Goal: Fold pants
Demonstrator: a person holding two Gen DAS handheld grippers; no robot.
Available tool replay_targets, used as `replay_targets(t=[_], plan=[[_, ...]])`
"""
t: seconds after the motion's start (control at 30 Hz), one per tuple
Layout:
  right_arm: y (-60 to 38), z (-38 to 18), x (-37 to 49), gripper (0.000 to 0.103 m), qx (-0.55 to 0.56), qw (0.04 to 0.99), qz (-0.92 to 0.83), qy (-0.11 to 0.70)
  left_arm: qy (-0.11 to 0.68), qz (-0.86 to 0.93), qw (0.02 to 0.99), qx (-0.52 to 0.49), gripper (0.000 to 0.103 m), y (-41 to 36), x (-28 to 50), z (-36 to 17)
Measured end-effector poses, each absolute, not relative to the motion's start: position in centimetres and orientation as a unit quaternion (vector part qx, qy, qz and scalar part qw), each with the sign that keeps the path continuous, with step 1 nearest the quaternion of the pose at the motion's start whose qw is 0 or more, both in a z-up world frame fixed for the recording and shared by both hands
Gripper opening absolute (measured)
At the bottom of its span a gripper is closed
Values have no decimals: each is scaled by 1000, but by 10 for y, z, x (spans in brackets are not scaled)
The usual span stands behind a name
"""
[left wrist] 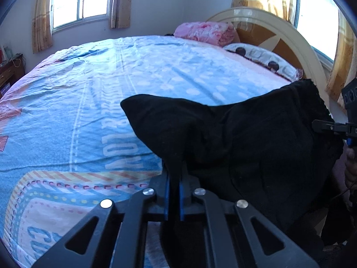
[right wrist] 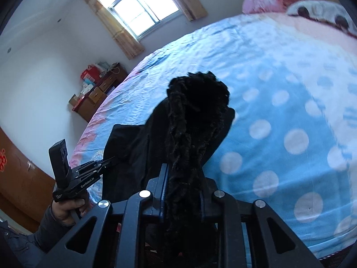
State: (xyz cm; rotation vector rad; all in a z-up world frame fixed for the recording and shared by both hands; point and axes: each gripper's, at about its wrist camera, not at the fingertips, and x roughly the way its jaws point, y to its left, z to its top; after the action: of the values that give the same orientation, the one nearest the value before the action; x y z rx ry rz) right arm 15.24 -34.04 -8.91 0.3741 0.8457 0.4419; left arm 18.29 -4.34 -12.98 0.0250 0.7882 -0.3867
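The left gripper [left wrist: 174,178] and right gripper [right wrist: 183,178] fingers each clench the black pants [left wrist: 256,138], lifted over the bed [left wrist: 89,89] near edge; no fold is visible yet.

Black pants [left wrist: 256,134] over a light blue bedsheet [left wrist: 89,89] with white polka dots (pink at its edges); a pink blanket [left wrist: 205,32]; tan curtains [left wrist: 41,22].

walls [right wrist: 33,71]: pale | window [left wrist: 79,0]: bright, curtained | bed [left wrist: 89,89]: blue sheet | corner: drawers [right wrist: 98,93], maybe wooden
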Motion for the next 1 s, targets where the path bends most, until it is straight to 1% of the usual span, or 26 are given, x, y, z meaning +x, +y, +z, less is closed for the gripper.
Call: replay_targets(t=[0.27, 0.53, 0.83, 1.0], plan=[[-318, -61, 175, 21, 147, 876, 223, 401, 366, -194, 910, -18, 6, -21, 179, -115], [-280, -48, 220, 21, 141, 865, 258, 407, 340, -163, 926, -31, 6, 30, 189, -87], [-175, -22, 296, 21, 102, 845, 331, 407, 314, -69, 946, -39, 6, 123, 206, -60], [-98, -19, 341, 21, 78, 822, 378, 419, 316, -12, 947, -55, 6, 170, 207, -62]])
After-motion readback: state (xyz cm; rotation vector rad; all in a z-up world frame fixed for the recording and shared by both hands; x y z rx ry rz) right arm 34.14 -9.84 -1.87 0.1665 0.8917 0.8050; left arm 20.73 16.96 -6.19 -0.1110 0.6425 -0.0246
